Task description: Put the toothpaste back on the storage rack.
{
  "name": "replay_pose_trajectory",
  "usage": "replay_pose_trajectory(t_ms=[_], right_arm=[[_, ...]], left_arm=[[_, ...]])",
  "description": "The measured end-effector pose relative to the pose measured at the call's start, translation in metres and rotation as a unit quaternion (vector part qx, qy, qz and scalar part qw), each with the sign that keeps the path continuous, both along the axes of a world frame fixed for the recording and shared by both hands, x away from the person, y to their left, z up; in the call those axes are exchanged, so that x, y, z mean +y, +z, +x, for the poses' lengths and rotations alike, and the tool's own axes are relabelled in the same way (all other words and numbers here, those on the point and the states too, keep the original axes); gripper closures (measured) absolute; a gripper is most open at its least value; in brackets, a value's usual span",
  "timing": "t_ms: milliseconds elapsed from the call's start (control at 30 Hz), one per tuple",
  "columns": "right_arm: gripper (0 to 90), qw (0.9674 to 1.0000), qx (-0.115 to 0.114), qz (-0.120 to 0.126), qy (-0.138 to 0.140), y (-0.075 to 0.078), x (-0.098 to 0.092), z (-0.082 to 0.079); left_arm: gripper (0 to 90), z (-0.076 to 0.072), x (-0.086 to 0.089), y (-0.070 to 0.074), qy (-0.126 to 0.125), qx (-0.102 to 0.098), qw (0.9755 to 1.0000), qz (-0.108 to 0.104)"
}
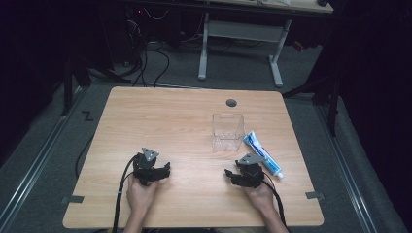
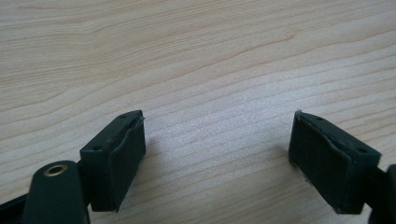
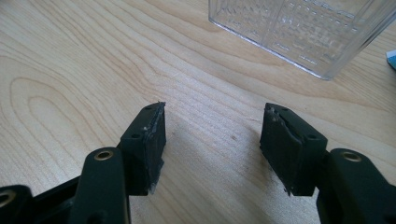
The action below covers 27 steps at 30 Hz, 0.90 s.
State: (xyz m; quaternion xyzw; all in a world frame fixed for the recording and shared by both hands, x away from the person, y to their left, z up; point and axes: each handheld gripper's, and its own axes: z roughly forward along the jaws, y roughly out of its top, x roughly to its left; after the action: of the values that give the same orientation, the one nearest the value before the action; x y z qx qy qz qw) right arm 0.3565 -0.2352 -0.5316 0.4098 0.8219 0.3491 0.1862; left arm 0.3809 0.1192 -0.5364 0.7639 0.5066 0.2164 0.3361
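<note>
On the light wooden table (image 1: 160,116) a person's two hands each rest near the front edge with a black two-jaw gripper. The left gripper (image 1: 151,169) sits at the near left of the tabletop, and its own view shows its jaws standing wide apart with bare wood grain between them (nothing lies between the pads, and nothing touches them).

The right gripper (image 1: 245,174) sits at the near right, held in the right hand (image 1: 260,193). In the right gripper view (image 3: 212,135) its jaws are likewise spread wide, with only table surface in the gap.

The nearest things are a clear, square-sided plastic container (image 1: 227,131) and a white and blue toothpaste tube (image 1: 262,154). The container stands upright on the table just beyond the right gripper, towards the far side; in the right gripper view it (image 3: 299,32) fills the upper right, ahead of the jaws and somewhat to the side of the right-hand jaw, clearly apart from both pads. The tube lies flat on the wood beside the container, slanting from the container's near corner down towards the right gripper; its near end lies close by the gripper's outer side, outside the jaws. Whether it touches the gripper cannot be told from the high view.

A small round grey grommet (image 1: 231,102) is set in the table's far part, beyond the container.
</note>
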Motion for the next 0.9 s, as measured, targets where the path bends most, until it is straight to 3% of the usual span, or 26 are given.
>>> replay_pose_trajectory(t_ms=[900], right_arm=[[42.2, 1.0, -0.001, 0.001, -0.003, 0.0, -0.0018, -0.004]], left_arm=[[19.1, 0.0001, 0.0, 0.0001, 0.0, 0.0, 1.0, 0.0]])
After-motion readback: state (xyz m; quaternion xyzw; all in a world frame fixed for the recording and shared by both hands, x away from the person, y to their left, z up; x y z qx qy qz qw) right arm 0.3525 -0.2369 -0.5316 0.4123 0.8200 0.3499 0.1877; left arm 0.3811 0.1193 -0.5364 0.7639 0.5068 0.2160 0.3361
